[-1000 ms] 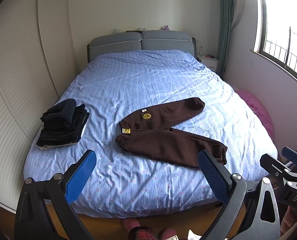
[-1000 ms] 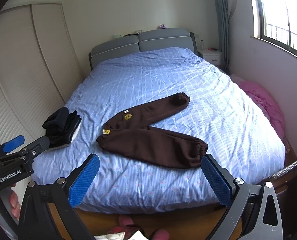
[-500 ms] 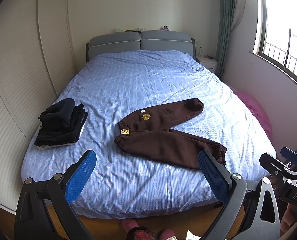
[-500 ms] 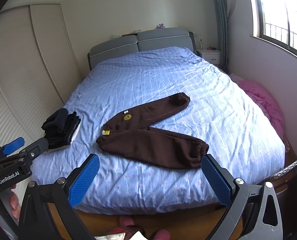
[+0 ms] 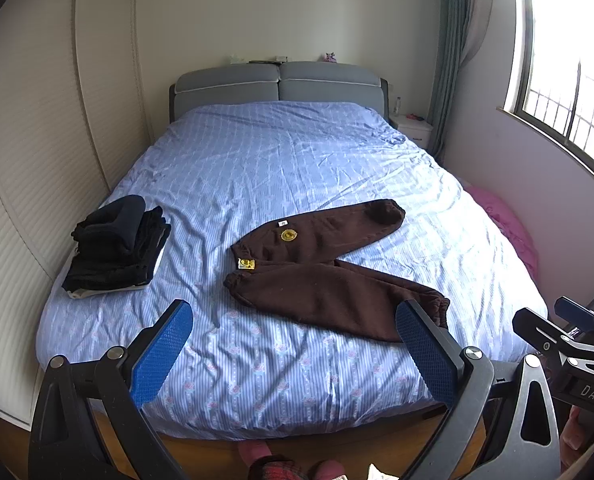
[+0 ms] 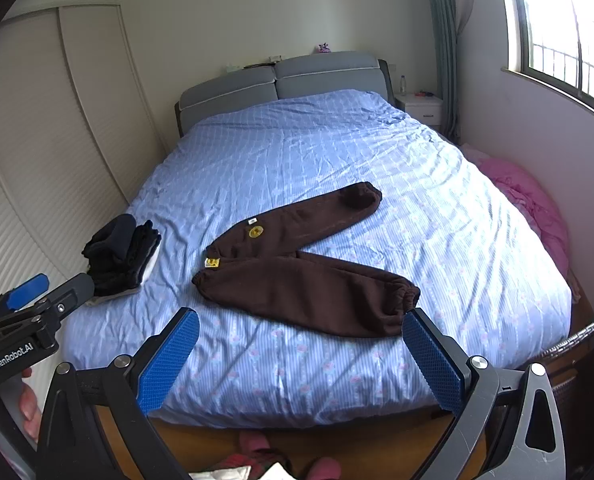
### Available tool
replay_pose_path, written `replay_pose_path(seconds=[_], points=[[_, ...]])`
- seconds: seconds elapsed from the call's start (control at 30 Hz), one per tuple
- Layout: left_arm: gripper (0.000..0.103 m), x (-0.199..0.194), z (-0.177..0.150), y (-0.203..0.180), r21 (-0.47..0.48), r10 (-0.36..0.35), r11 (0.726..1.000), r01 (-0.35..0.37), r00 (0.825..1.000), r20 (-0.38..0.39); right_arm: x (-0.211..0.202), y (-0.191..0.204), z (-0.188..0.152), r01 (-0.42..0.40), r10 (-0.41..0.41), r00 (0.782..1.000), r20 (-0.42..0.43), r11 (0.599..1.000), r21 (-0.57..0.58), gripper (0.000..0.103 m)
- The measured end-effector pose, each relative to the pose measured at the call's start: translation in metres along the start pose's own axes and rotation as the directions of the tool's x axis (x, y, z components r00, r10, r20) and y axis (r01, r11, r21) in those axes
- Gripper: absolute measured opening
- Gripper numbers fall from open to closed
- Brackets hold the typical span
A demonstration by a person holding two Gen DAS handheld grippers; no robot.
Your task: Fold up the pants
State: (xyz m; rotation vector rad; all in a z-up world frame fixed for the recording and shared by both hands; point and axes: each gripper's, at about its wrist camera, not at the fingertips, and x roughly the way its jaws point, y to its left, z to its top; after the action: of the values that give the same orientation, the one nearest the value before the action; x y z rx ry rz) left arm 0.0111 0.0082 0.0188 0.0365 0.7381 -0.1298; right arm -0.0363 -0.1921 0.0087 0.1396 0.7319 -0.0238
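Observation:
Dark brown pants (image 5: pixel 329 276) lie spread on the blue striped bed (image 5: pixel 281 168), waist to the left with yellow patches, legs splayed to the right in a V. They also show in the right wrist view (image 6: pixel 305 272). My left gripper (image 5: pixel 293 344) is open and empty, held off the bed's near edge, short of the pants. My right gripper (image 6: pixel 297 352) is open and empty, likewise short of the near edge. Each gripper shows at the other view's side.
A stack of folded dark clothes (image 5: pixel 117 248) sits at the bed's left edge. A white wardrobe (image 5: pixel 37 160) stands close on the left. A pink bundle (image 5: pixel 505 220) lies on the floor to the right, under the window. A nightstand (image 5: pixel 411 128) stands beside the grey headboard (image 5: pixel 277 80).
Both views have shifted slightly; the bed and pants sit a little differently in frame. Both grippers stay open and nothing on the bed has moved.

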Motion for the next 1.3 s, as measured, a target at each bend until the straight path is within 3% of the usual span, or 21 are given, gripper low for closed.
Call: replay_pose_path(seconds=[0.43,0.67,0.97,1.13,1.3], points=[[0.103,0.027,0.0,0.013,-0.018,0.031,0.999,-0.032,0.998,-0.047,0.026,0.001,0.005,-0.008,0.008,0.999,-0.048,1.0,-0.003,0.102],[0.103,0.068,-0.001,0.036,0.003,0.082,0.997,-0.082,0.994,-0.078,0.062,0.012,0.009,-0.005,0.006,0.996,-0.093,1.0,0.017,0.102],[0.102,0.195,-0.001,0.086,-0.039,0.055,0.997,-0.064,0.977,-0.208,0.167,0.02,0.004,0.059,-0.026,0.972,-0.233,0.989,0.135,0.101],[0.102,0.279,-0.014,0.1,-0.06,0.003,0.998,-0.023,0.948,-0.317,0.227,0.006,-0.016,0.128,-0.053,0.952,-0.3,0.964,0.234,0.095],[0.1,0.356,-0.037,0.104,-0.1,-0.004,0.994,-0.041,0.909,-0.416,0.296,-0.032,-0.054,0.239,-0.079,0.917,-0.391,0.895,0.378,0.085]])
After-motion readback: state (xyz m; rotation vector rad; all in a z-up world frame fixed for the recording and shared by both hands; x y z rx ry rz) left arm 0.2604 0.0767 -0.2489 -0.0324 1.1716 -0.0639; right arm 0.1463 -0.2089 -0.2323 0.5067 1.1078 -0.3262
